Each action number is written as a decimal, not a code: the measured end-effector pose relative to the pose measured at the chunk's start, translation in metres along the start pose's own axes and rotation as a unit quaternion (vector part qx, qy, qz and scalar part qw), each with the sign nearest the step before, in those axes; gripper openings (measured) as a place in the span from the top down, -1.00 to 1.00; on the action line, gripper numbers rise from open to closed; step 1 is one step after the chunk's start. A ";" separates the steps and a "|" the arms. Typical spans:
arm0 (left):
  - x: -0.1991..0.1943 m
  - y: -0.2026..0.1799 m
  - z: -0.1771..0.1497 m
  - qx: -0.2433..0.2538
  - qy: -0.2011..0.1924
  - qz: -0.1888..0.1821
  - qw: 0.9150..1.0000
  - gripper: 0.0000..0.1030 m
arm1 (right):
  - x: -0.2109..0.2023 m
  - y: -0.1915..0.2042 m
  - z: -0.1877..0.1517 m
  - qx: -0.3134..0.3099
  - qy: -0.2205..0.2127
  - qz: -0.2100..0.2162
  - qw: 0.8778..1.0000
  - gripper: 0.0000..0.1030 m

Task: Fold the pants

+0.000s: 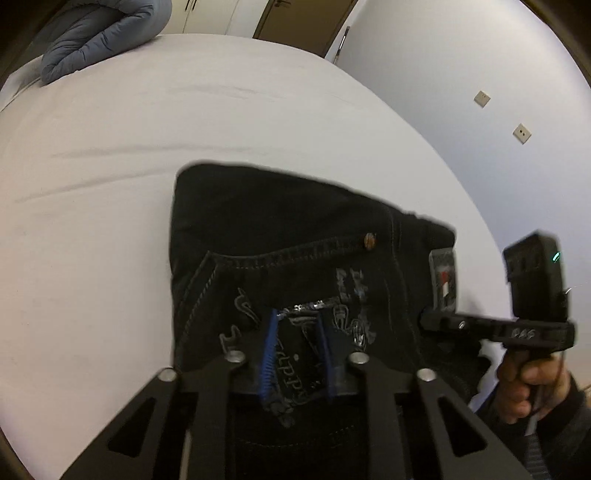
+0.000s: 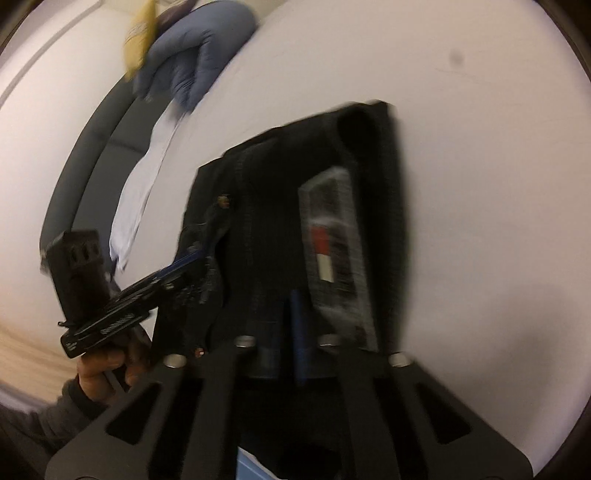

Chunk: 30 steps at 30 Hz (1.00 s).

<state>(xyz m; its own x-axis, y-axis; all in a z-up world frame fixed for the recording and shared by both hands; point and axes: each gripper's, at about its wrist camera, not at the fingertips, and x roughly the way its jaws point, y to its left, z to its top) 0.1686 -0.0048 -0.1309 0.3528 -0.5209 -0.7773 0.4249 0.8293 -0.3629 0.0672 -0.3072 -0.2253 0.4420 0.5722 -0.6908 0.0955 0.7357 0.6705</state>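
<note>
Black jeans (image 1: pixel 280 229) lie folded into a compact block on the white bed (image 1: pixel 110 147), back pocket embroidery and a waist label (image 1: pixel 443 280) facing up. My left gripper (image 1: pixel 297 332) is over the pocket, its blue-padded fingers (image 1: pixel 269 343) a little apart with dark cloth between them. My right gripper (image 2: pixel 286 321) hovers at the waistband next to the label (image 2: pixel 332 236); its fingers are close together on the denim (image 2: pixel 266 206), and the view is blurred. Each gripper shows in the other's view, the right one (image 1: pixel 428 319) and the left one (image 2: pixel 192 258).
A rolled blue duvet (image 1: pixel 99 33) lies at the far end of the bed, also in the right wrist view (image 2: pixel 192 55). A white wall with two sockets (image 1: pixel 521 133) runs along the bed's right side. A dark bed frame edge (image 2: pixel 85 155) curves at left.
</note>
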 end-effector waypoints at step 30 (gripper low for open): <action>0.002 -0.019 -0.069 0.012 0.008 0.060 0.998 0.77 | -0.038 0.025 -0.082 -0.037 -0.049 0.000 0.998 0.97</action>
<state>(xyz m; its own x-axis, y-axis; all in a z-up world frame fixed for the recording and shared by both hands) 0.1042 -0.0076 -0.1610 0.3892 -0.4138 -0.8229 0.3994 0.8809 -0.2540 -0.0203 -0.2809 -0.2042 0.5280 0.5370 -0.6579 0.0315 0.7618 0.6471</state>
